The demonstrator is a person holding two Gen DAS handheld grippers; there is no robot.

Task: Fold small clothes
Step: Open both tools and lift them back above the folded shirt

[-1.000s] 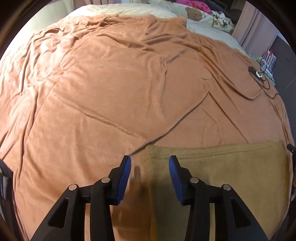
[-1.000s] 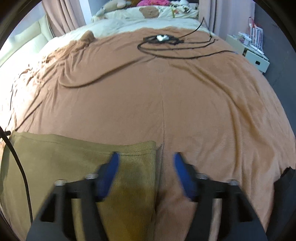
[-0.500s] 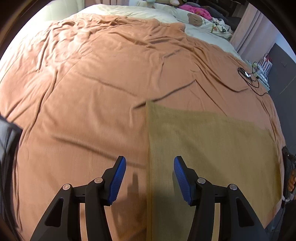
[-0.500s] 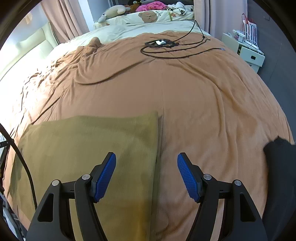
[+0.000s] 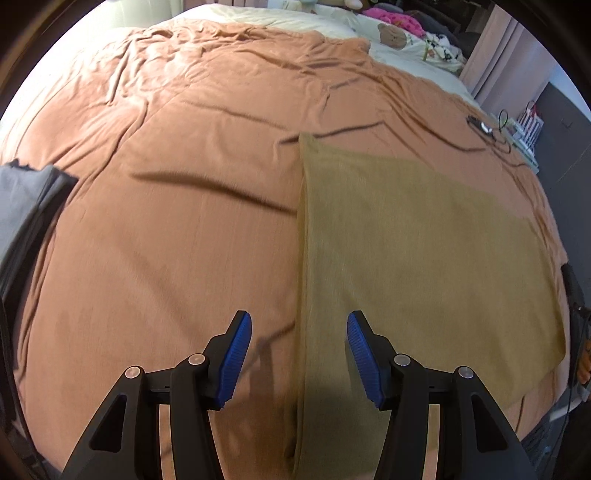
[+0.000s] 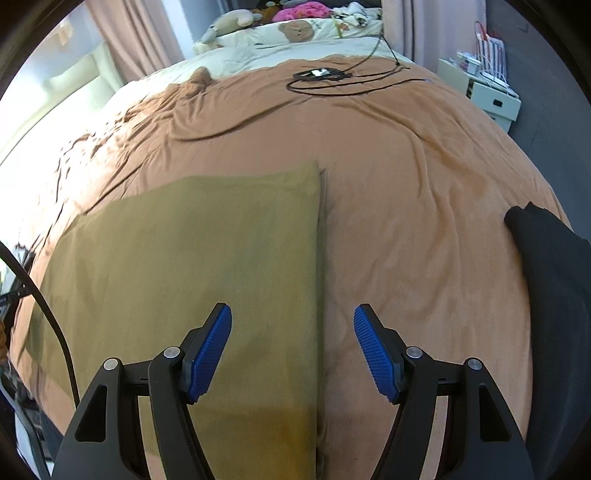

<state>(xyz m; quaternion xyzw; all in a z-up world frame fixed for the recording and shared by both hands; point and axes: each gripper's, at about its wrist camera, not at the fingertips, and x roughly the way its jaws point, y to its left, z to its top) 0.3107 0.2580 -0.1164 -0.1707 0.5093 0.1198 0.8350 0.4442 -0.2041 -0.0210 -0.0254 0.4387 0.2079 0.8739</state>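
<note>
An olive-tan cloth (image 5: 417,258) lies flat and spread out on the orange-brown bedspread (image 5: 177,206); it also shows in the right wrist view (image 6: 192,258). My left gripper (image 5: 299,354) is open and empty, hovering over the cloth's left edge near its front. My right gripper (image 6: 292,354) is open and empty, hovering over the cloth's right edge (image 6: 317,295) near its front. Neither gripper touches the cloth.
A grey garment (image 5: 26,206) lies at the bed's left edge. A black garment (image 6: 554,280) lies at the right edge. A coiled black cable (image 6: 321,75) lies further up the bed. Pillows and soft toys (image 6: 295,29) sit at the head. A white bedside unit (image 6: 487,96) stands at right.
Both grippers have pulled back toward the near end of the cloth and risen, so more of the cloth shows. Both stayed open. The cloth lies spread as before.
</note>
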